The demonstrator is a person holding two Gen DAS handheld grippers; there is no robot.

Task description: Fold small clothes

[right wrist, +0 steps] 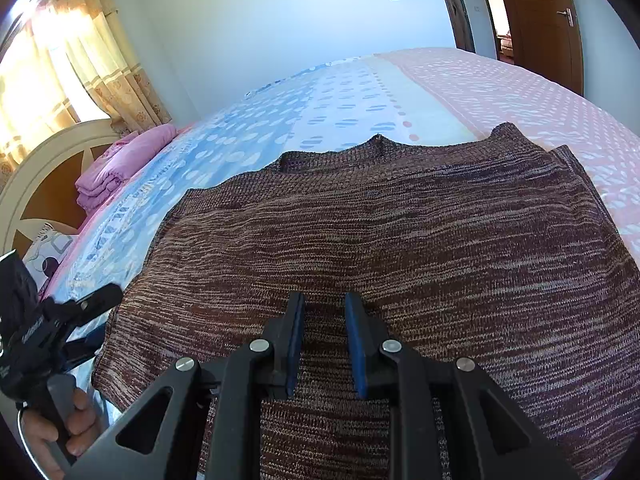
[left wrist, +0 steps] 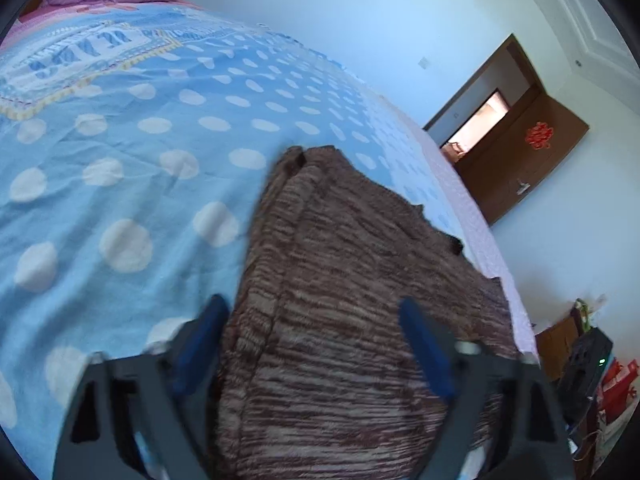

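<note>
A brown striped knitted garment lies spread flat on the bed, neckline at its far edge; it also shows in the left wrist view. My left gripper is open wide, its blue pads astride the garment's left edge, holding nothing. The left gripper also shows at the lower left of the right wrist view, held by a hand beside the garment's left edge. My right gripper hovers over the near middle of the garment, jaws narrowly apart with nothing between them.
The bed carries a blue dotted sheet that turns pink on the right. Folded pink bedding lies by the headboard. A brown door stands open, and boxes sit on the floor.
</note>
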